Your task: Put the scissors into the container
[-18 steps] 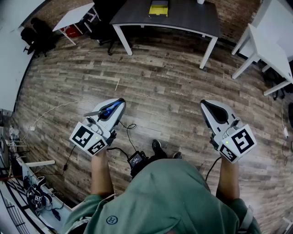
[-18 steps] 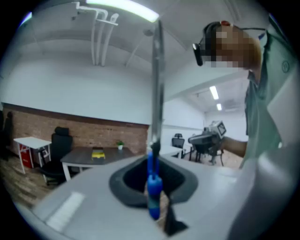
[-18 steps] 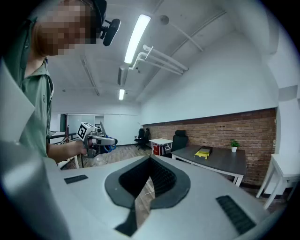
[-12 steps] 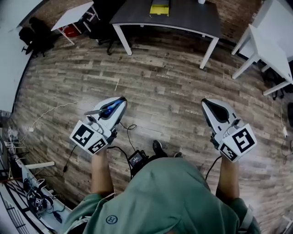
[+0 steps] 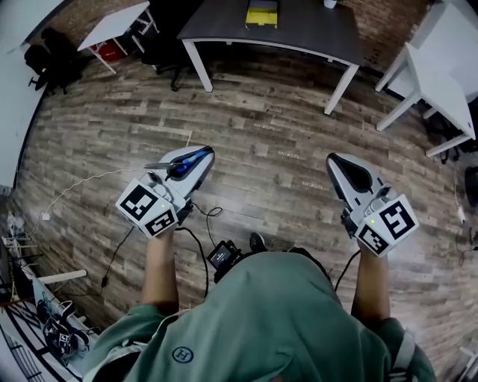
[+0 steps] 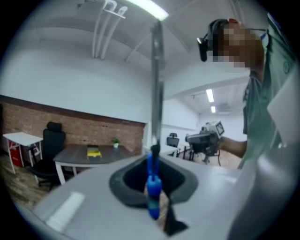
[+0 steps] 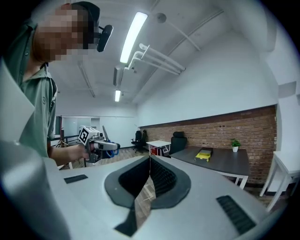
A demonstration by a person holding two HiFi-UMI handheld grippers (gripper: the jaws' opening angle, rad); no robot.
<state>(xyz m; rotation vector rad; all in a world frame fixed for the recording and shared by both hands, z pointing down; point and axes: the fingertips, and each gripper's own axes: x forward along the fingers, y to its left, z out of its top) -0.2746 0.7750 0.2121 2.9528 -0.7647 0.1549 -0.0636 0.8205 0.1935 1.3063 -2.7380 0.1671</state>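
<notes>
Wood-plank floor (image 5: 261, 145), dark table (image 5: 314, 26)

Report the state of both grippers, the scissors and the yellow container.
scissors: held by the blue handle, blade sticking out past the jaws.
left gripper: shut on the scissors.
right gripper: shut, empty.
container: on the dark table, scissors not yet in it.

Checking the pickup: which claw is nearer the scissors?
Left. The left claw is shut on the scissors; the right claw is well apart to their right, shut and empty.
</notes>
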